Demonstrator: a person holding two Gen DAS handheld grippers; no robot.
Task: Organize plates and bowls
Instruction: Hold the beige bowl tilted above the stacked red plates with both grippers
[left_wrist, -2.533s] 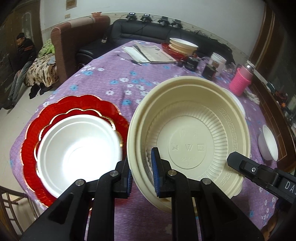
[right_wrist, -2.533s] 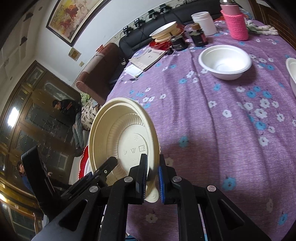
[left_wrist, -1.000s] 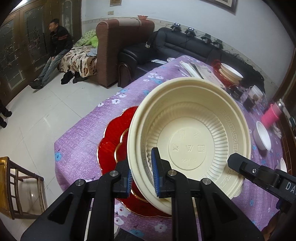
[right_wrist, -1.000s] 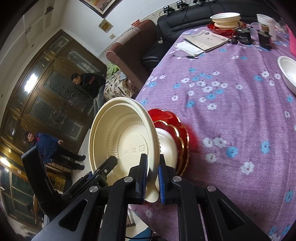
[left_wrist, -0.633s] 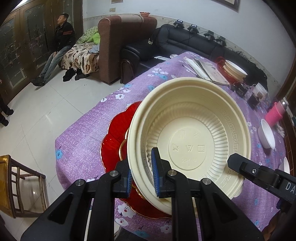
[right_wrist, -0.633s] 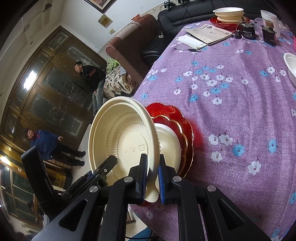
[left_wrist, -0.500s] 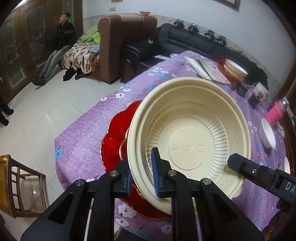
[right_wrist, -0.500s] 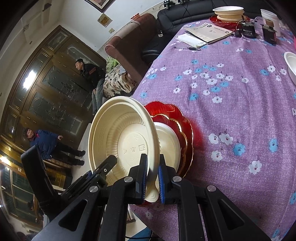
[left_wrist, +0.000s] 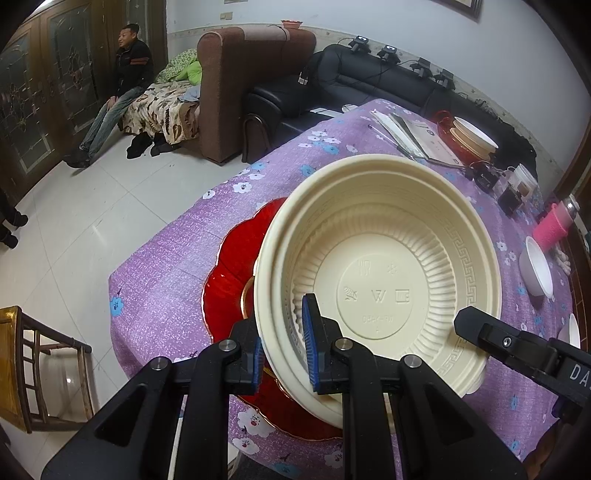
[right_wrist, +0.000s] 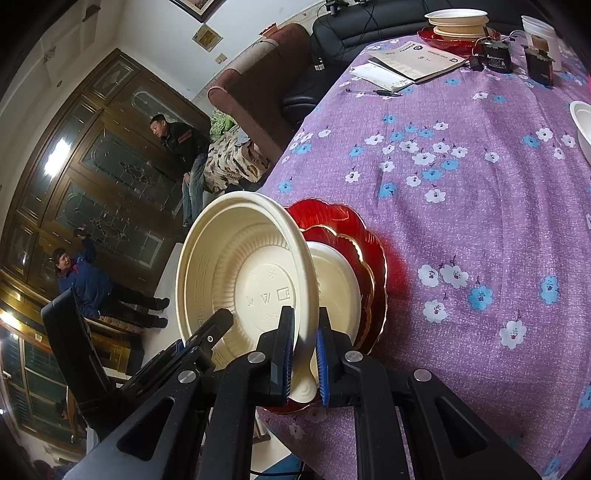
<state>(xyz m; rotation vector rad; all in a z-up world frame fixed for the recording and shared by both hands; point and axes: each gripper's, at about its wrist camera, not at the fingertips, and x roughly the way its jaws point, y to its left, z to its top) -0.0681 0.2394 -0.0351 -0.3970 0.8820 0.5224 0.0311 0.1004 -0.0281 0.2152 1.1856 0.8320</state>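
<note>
I hold the cream bowl (left_wrist: 380, 273) above the red plate (left_wrist: 229, 266), left tool (left_wrist: 282, 350) and right tool (right_wrist: 304, 356) clenched on its rim; uneven release could tip it off the bench (right_wrist: 480, 206).

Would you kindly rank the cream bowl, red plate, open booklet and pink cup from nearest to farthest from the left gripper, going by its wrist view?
1. cream bowl, clamped in the left gripper.
2. red plate, just beneath, left.
3. pink cup, far right.
4. open booklet, at the far end.
</note>
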